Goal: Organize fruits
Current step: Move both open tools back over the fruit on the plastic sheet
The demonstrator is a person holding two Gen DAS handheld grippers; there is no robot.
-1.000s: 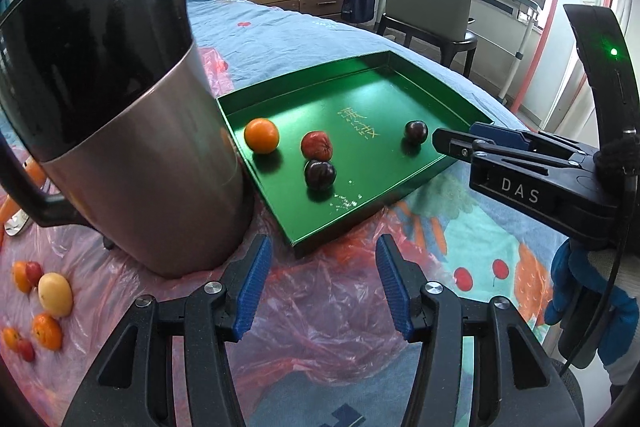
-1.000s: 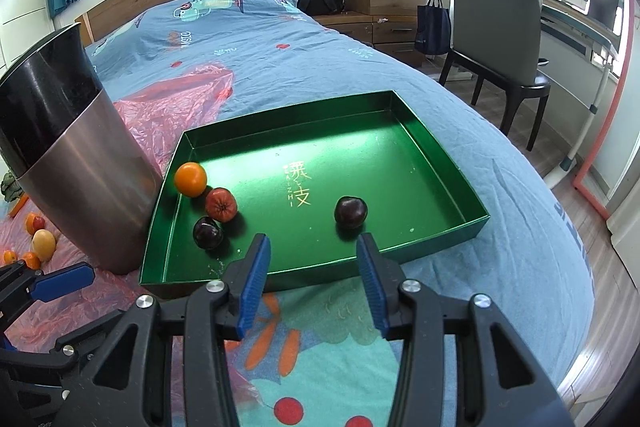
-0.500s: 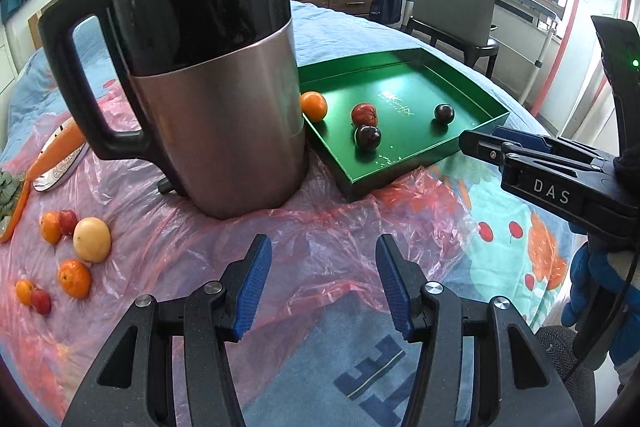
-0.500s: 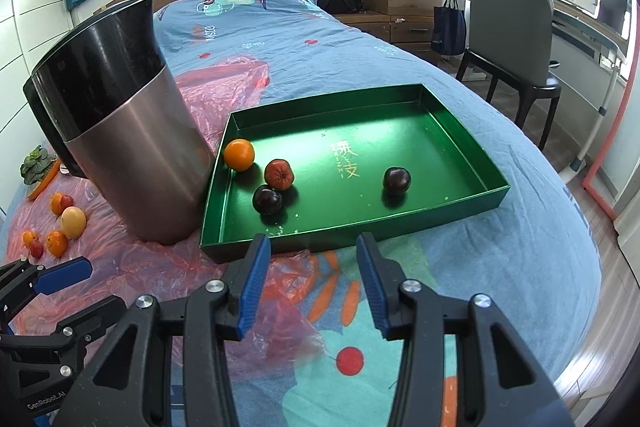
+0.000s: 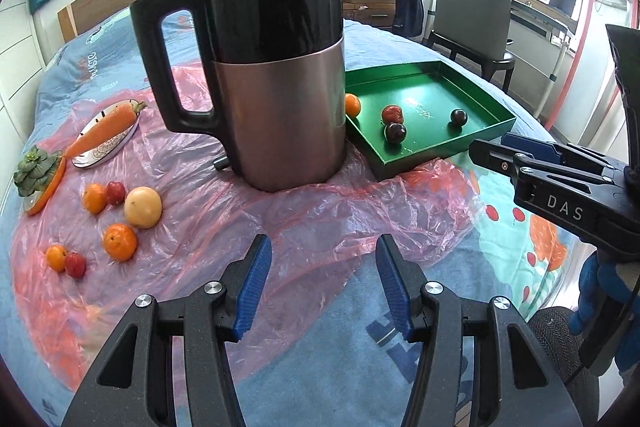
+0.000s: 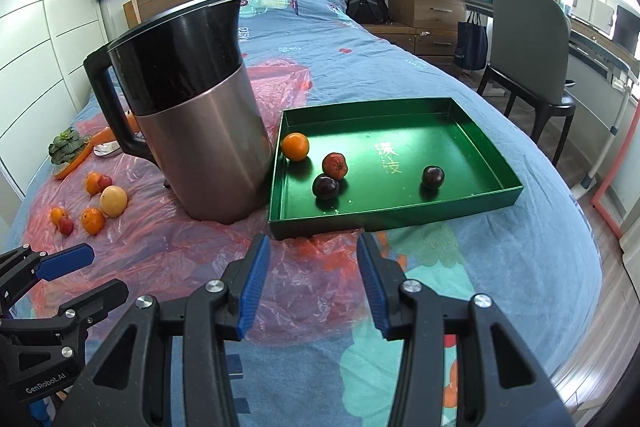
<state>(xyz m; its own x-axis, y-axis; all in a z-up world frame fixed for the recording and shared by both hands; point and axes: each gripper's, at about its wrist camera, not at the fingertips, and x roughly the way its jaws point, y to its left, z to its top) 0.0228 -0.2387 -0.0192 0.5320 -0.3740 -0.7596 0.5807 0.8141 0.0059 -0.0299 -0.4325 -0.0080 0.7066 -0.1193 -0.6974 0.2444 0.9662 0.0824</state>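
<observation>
A blue patterned bedspread (image 6: pixel 500 247) is being used as the work surface, with a crinkly pink plastic sheet (image 5: pixel 280 219) spread over the part right ahead of both tongs.

The big steel-and-black kettle (image 5: pixel 276 79) is being stood upright just beyond the left gripper (image 5: pixel 322 287), touching or nearly touching the green tray (image 6: pixel 472 203), which is being seen ahead and a bit right of the right gripper (image 6: pixel 312 281).

Four fruits are being kept in that tray: one orange (image 6: pixel 295 146) in the corner nearest the kettle, one red fruit (image 6: pixel 335 165), and two dark plums, one (image 6: pixel 325 186) touching the red fruit, the other (image 6: pixel 433 177) well apart toward the tray's right side.

Left of the left gripper, six loose fruits are being left on the plastic: one pale yellow round fruit (image 5: pixel 143 207), three small oranges (image 5: pixel 120 241) and two small red ones (image 5: pixel 115 192).

Further off on that side, two small dishes are being occupied: a carrot (image 5: pixel 105 127) on one, a green leafy thing (image 5: pixel 34 171) on the other.

Both tongs are being held released, jaws apart with nothing between them, the right pair spread a bit wider.
</observation>
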